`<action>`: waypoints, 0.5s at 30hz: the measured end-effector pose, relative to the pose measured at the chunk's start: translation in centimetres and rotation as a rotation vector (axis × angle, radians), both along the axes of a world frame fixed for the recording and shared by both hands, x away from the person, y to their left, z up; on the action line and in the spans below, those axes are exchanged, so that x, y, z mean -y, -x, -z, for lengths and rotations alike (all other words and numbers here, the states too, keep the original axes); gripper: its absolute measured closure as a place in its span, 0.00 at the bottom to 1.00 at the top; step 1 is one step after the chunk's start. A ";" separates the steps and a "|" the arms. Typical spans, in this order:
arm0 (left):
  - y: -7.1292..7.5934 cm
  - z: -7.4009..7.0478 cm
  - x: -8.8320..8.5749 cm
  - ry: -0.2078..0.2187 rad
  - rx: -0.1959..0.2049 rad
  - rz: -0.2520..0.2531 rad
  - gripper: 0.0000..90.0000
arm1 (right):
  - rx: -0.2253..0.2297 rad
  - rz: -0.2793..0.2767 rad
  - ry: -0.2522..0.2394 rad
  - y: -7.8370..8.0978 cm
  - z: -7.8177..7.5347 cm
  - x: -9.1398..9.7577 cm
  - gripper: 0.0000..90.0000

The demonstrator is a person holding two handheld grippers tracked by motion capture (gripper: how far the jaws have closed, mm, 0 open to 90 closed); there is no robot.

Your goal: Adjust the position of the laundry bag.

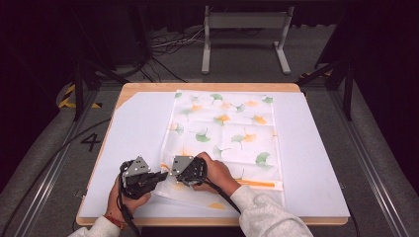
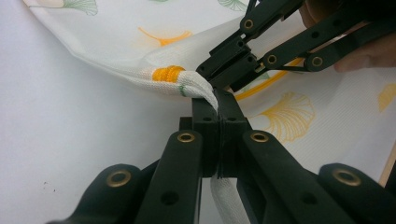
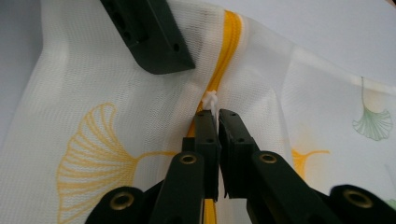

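Note:
A white mesh bag printed with green and orange ginkgo leaves lies flat on the white board. Its orange zipper runs along the near edge. My left gripper is shut on a bunched fold of the bag's near left corner, lifting it a little. My right gripper is shut on the small white zipper pull right beside it. In the high view both grippers, left and right, meet tip to tip at that corner.
The white board rests on a wooden table whose edges fall close on every side. Behind the table stands a grey metal frame, with cables on the floor. Bare board lies left of the bag.

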State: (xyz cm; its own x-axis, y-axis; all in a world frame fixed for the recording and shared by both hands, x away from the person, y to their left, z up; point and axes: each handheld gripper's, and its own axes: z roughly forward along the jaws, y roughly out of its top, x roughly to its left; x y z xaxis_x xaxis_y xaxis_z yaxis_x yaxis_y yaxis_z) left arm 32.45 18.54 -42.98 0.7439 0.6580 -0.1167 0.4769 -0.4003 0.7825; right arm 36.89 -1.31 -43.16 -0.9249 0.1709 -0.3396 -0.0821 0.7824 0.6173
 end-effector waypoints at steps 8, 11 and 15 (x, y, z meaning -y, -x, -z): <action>0.0 0.0 0.0 -0.002 -0.006 0.006 0.98 | 0.011 -0.007 -0.005 0.1 0.2 -0.2 0.97; -0.1 0.0 -0.1 0.001 -0.007 0.007 0.98 | 0.047 -0.008 -0.006 0.5 0.2 -0.4 1.00; 0.0 -0.2 -0.3 0.014 0.000 -0.009 0.98 | 0.078 -0.014 0.022 0.8 0.2 -0.4 1.00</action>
State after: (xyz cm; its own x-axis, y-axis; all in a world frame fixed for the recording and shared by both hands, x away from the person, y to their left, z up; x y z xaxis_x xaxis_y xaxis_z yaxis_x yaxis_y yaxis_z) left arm 32.42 18.83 -42.80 0.7380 0.6629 -0.1260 0.4804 -0.3851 0.7880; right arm 36.11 -0.93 -43.32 -0.8977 0.1499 -0.4143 -0.1402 0.7943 0.5912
